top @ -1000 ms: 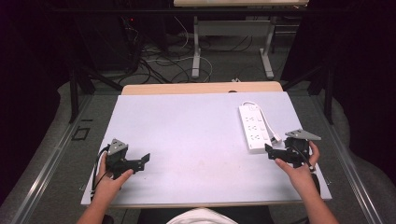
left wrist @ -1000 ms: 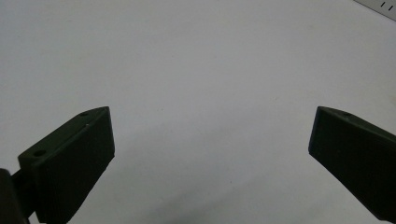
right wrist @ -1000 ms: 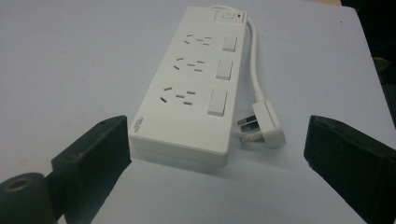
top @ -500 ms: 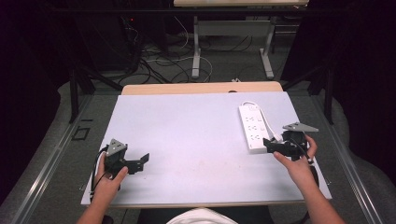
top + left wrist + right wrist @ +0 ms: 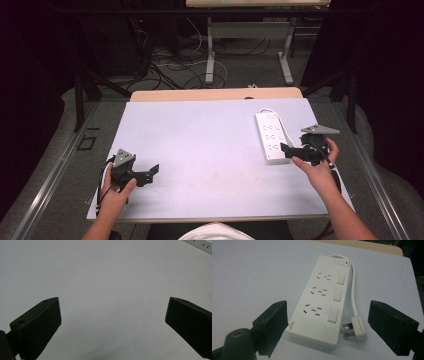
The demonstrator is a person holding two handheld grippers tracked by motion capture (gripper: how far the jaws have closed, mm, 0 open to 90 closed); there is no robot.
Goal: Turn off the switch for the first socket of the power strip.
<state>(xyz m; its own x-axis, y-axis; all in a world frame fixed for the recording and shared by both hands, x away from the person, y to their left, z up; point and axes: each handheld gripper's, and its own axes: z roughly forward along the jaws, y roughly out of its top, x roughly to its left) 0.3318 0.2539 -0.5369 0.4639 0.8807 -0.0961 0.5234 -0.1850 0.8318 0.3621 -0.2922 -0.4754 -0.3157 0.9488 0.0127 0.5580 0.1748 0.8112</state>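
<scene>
With the right tool (image 5: 327,322) spread wide before the power strip (image 5: 322,297), centre both jaws across its near end before pinching.

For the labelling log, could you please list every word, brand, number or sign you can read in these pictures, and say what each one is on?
Small grey brand mark, printed sideways at the near left corner of the white power strip: too small and blurred to read.
Round symbol on the power strip's master switch: too small to read.
No legible text on the plug, the table or either hand-held gripper.
</scene>
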